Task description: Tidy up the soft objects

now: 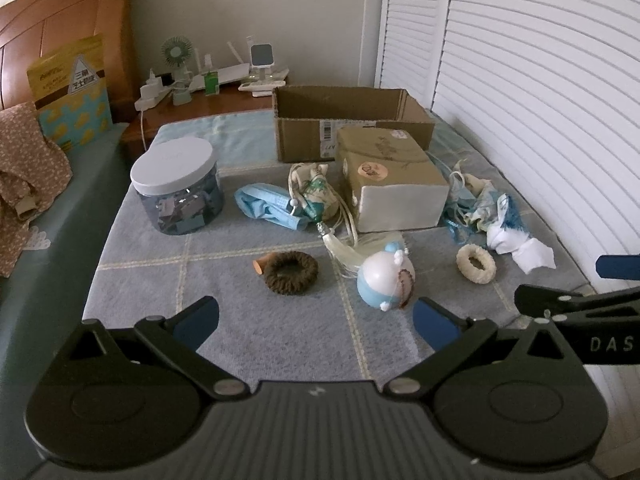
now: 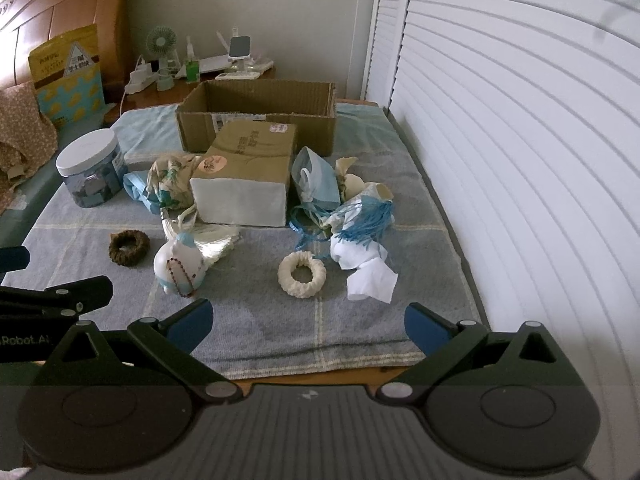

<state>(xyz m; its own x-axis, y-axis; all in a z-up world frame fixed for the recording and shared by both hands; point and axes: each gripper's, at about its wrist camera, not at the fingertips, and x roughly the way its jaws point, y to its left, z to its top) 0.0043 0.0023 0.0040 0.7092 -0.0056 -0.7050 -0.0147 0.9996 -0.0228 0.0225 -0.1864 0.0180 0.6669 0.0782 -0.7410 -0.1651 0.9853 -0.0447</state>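
Observation:
On the checked blue-grey cloth point(image 1: 248, 344) lie a brown scrunchie point(image 1: 291, 272), a cream scrunchie point(image 2: 302, 274), a white-and-blue plush toy point(image 1: 386, 280), a drawstring pouch with tassel point(image 1: 314, 196), a blue face mask point(image 1: 268, 206) and a heap of blue and white fabric point(image 2: 360, 236). An open cardboard box point(image 1: 352, 120) stands at the back, a closed tan box point(image 2: 246, 172) in front of it. My left gripper point(image 1: 316, 322) is open, hovering short of the brown scrunchie and the plush. My right gripper point(image 2: 306, 326) is open, just short of the cream scrunchie.
A clear jar with a white lid point(image 1: 176, 188) stands at the left of the cloth. A louvred white door point(image 2: 520, 160) runs along the right. Behind are a nightstand point(image 1: 208, 100) with a fan and small items, a wooden headboard, a yellow bag point(image 1: 70, 88) and brown fabric on the bed.

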